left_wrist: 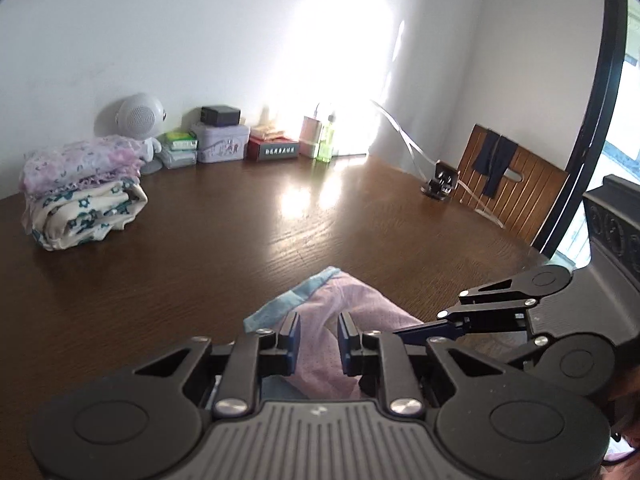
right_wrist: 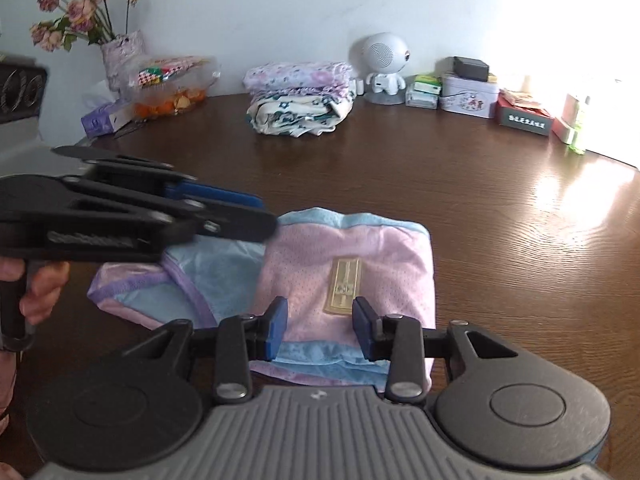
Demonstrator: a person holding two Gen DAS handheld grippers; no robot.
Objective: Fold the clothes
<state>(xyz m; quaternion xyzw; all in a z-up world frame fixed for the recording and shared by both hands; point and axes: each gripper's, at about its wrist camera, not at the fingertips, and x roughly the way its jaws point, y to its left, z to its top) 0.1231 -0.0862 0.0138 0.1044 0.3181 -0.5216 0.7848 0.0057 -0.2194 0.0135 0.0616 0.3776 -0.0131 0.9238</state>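
Observation:
A small pink mesh garment (right_wrist: 380,264) with light blue bands and purple trim lies folded on the brown table (right_wrist: 500,208), a gold label (right_wrist: 346,284) facing up. My right gripper (right_wrist: 320,320) hovers open over its near edge, pads apart on either side of the label and pressing on nothing. From the left comes my left gripper (right_wrist: 260,216), held by a hand, with its tip at the folded flap's far left corner. In the left wrist view my left gripper (left_wrist: 320,336) stands at a narrow gap, shut on the pink garment (left_wrist: 340,304). My right gripper (left_wrist: 408,330) shows side-on beside it.
A stack of folded clothes (right_wrist: 300,100) sits at the back of the table. Along the wall stand a white robot speaker (right_wrist: 382,68), tins and boxes (right_wrist: 468,96), a green bottle (right_wrist: 578,128), a flower vase (right_wrist: 120,56) and a bag of fruit (right_wrist: 172,92). A wooden chair (left_wrist: 516,196) stands at the far side.

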